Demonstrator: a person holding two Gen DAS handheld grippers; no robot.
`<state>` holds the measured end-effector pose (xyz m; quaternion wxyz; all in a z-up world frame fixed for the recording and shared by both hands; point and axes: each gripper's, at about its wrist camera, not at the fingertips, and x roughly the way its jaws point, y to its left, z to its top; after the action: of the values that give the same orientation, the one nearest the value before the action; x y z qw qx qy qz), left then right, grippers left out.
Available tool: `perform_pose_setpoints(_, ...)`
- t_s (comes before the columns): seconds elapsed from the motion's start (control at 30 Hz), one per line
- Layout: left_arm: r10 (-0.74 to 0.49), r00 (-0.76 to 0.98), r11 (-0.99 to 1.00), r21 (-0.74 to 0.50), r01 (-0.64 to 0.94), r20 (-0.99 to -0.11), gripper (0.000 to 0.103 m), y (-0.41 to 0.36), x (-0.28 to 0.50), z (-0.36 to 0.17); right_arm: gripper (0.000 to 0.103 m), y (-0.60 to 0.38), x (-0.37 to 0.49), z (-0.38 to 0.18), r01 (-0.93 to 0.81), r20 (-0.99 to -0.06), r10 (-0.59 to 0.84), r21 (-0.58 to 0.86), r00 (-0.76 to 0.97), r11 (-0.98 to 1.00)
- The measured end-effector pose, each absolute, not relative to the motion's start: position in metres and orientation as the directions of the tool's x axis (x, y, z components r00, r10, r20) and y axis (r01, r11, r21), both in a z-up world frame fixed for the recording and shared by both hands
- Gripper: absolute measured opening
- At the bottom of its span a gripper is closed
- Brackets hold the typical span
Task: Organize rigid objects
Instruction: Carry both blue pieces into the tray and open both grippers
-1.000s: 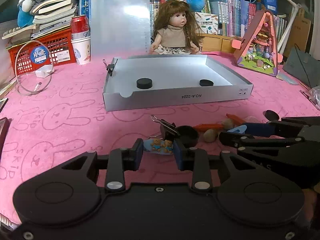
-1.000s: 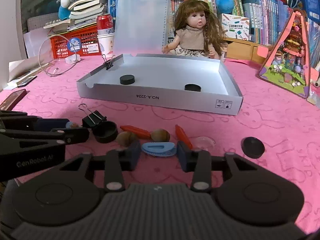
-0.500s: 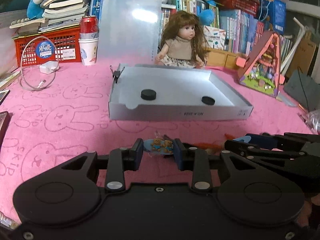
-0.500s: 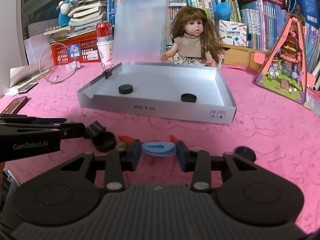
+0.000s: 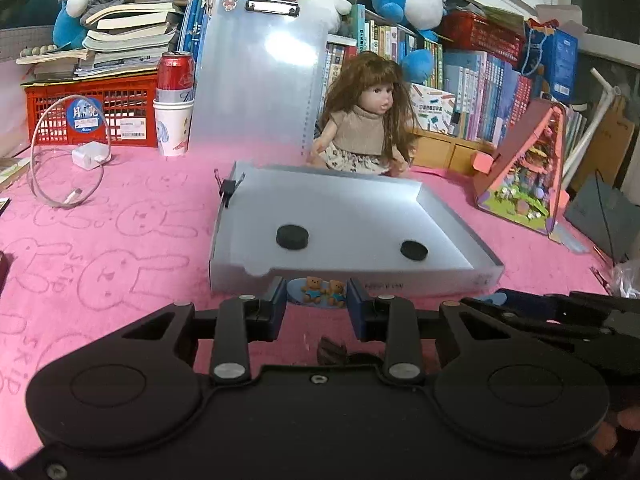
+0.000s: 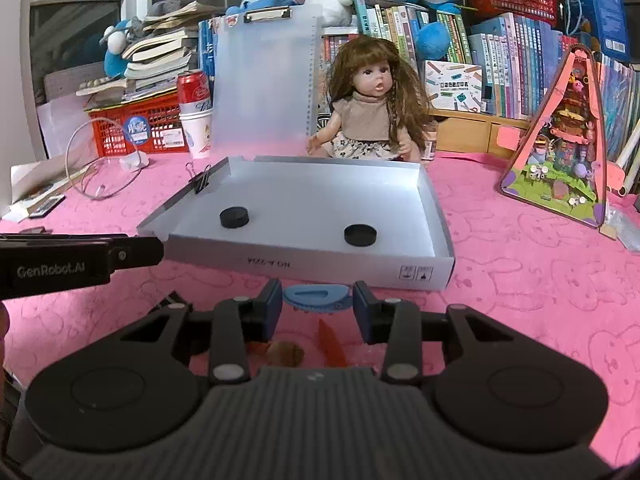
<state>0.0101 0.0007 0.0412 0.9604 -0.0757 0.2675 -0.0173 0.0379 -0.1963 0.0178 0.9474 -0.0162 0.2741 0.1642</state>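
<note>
Two grippers hang side by side above the pink tabletop (image 6: 520,264), just short of the white box (image 6: 424,276). Left gripper (image 5: 317,305) is clamped on a blue clip with two little bears (image 5: 320,290). Right gripper (image 6: 317,307) is clamped on a plain blue clip (image 6: 317,298). Inside the box lie two black discs (image 6: 235,217), well apart. A binder clip (image 6: 202,180) grips the box's left wall.

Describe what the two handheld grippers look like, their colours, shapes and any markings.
Both are black plastic. The left gripper and right gripper each have dark blue pads, two round discs on the body, and silver pivot screws. The right body is ribbed grey-black. White lettering, GenRobot.AI, runs along the left gripper's side.
</note>
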Motion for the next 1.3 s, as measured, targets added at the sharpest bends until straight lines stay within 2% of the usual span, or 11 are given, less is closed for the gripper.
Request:
perform_pose_setpoints(0.57,-0.13,0.824,0.969,-0.246,-0.012,-0.551,0.031,0.016,0.099,0.053,0.043,-0.205,0.11,0.028,-0.271,-0.559,0.309,0.153,0.769,0.95)
perform_pose_setpoints(0.83,-0.151,0.745,0.958,-0.283,-0.053,-0.65,0.031,0.03,0.176,0.046,0.043,-0.206,0.183,0.029,-0.24,-0.659,0.317,0.208,0.682,0.948)
perform_pose_setpoints(1.0,-0.118,0.701,0.964,-0.249,-0.088,-0.704,0.031,0.031,0.217,0.035,0.043,-0.196,0.225,0.021,-0.224,-0.73,0.298,0.2,0.615,0.954)
perform_pose_setpoints(1.3,-0.091,0.668,0.971,-0.215,-0.106,-0.739,0.031,0.026,0.235,0.017,0.044,-0.178,0.248,0.004,-0.226,-0.765,0.24,0.127,0.597,0.966)
